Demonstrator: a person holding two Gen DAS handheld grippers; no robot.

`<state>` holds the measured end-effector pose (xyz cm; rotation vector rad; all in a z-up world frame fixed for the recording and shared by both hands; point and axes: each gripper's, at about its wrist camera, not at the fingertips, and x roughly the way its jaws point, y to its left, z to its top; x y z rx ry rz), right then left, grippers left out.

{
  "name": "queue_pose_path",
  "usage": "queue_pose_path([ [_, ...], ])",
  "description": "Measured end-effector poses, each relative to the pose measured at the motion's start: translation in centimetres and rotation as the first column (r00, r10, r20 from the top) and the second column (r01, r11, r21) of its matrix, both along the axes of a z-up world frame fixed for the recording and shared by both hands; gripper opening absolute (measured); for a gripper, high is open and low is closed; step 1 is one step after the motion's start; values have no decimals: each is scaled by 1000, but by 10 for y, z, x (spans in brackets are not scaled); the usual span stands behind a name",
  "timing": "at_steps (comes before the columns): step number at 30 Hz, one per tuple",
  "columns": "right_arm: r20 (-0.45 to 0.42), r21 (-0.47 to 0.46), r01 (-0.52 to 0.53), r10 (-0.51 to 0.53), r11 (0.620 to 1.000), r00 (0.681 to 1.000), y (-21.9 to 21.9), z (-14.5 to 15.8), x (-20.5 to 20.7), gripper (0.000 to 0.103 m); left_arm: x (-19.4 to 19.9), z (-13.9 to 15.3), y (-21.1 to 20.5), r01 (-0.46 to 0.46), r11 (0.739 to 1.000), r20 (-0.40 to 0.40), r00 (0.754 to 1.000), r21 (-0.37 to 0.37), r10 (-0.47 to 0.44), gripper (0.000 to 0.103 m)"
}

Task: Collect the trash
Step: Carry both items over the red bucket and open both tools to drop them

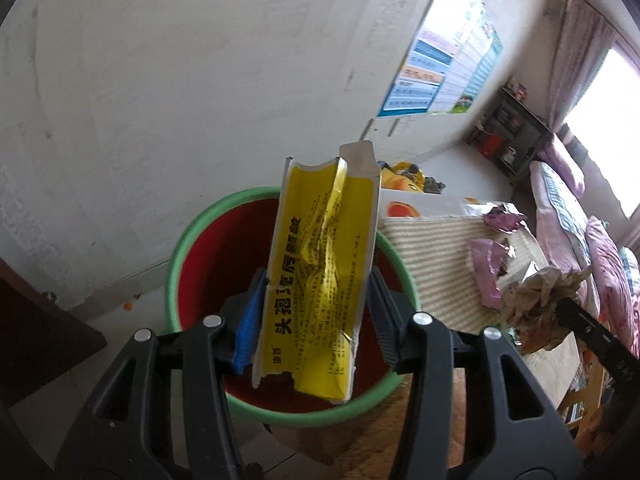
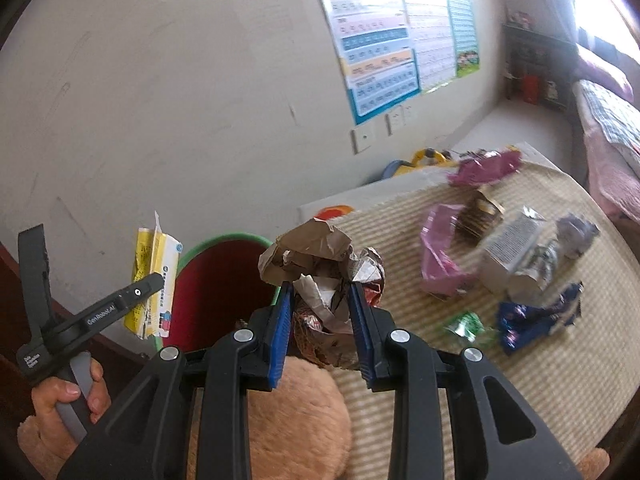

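Your left claw (image 1: 316, 320) is clamped on a torn yellow box (image 1: 320, 272), held upright directly over the open bin (image 1: 192, 240), whose red inside shows behind and beneath the fingers. Your right claw (image 2: 322, 312) grips a crumpled paper wad (image 2: 320, 264), with the bin (image 2: 224, 280) just left of its fingers. More trash lies on the striped mat (image 2: 520, 380) to that claw's right: pink wrappers (image 2: 438, 256), a blue wrapper (image 2: 536, 316), a green scrap (image 2: 466, 326).

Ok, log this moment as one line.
left gripper: shut on yellow carton, over bin | right gripper: shut on crumpled paper | wrappers on mat
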<state>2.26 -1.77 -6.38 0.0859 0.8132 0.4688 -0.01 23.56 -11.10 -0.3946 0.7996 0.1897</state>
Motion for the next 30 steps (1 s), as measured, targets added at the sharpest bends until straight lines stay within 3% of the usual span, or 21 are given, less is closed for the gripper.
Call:
queue_pose_path([
  [18, 35, 7, -101, 100, 995, 994, 66, 15, 16, 29, 2, -28, 27, -51, 999, -67, 997, -13, 50, 47],
  [30, -18, 70, -174, 176, 982, 984, 94, 4, 25, 33, 7, -43, 27, -41, 999, -121, 992, -17, 38, 51],
])
